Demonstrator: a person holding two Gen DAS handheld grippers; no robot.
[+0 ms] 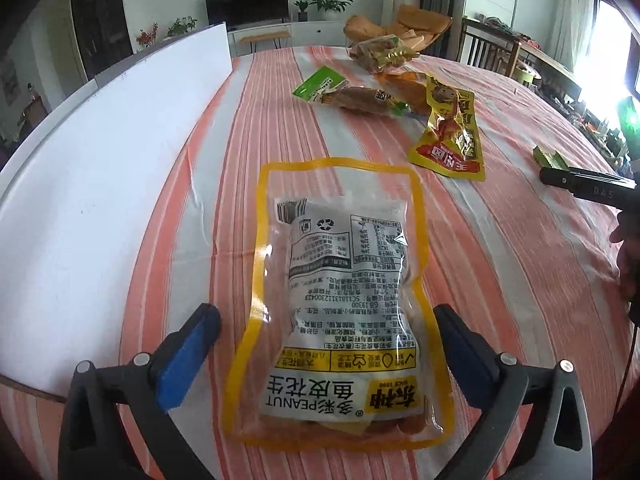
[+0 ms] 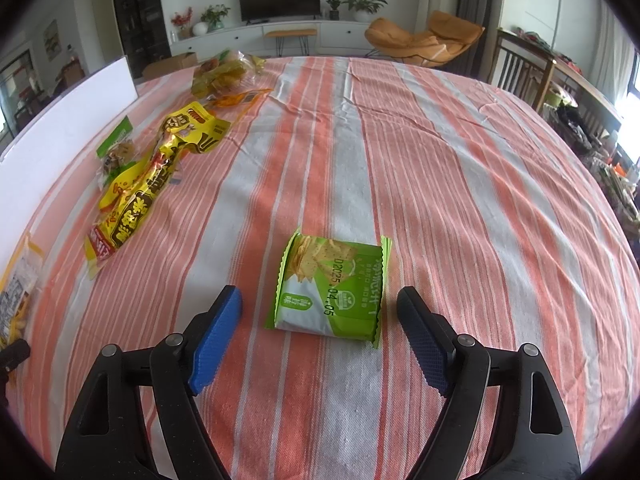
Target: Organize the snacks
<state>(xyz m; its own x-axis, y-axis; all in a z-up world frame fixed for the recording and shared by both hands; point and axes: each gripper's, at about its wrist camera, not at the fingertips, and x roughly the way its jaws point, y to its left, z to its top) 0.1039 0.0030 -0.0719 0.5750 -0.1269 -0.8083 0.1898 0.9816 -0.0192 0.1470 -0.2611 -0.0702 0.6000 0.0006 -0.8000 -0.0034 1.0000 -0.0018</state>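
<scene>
A yellow-edged clear peanut pack [image 1: 340, 300] lies flat on the striped tablecloth. My left gripper [image 1: 328, 320] is open, its blue-padded fingers on either side of the pack's near half, apart from it. A green cracker packet [image 2: 330, 288] lies on the cloth. My right gripper [image 2: 320, 300] is open, its fingers flanking the packet's near end without touching. The peanut pack also shows at the left edge of the right wrist view [image 2: 18, 280]. The right gripper's tip [image 1: 584, 184] shows in the left wrist view, by a corner of the cracker packet [image 1: 550, 158].
A white board [image 1: 100, 184] lies along the table's left side. Further back lie a long yellow snack bag [image 2: 156, 172], a green-topped pack [image 1: 348, 94], an orange pack [image 1: 404, 86] and a clear bag of yellow sweets [image 2: 224, 70]. Chairs stand beyond the far edge.
</scene>
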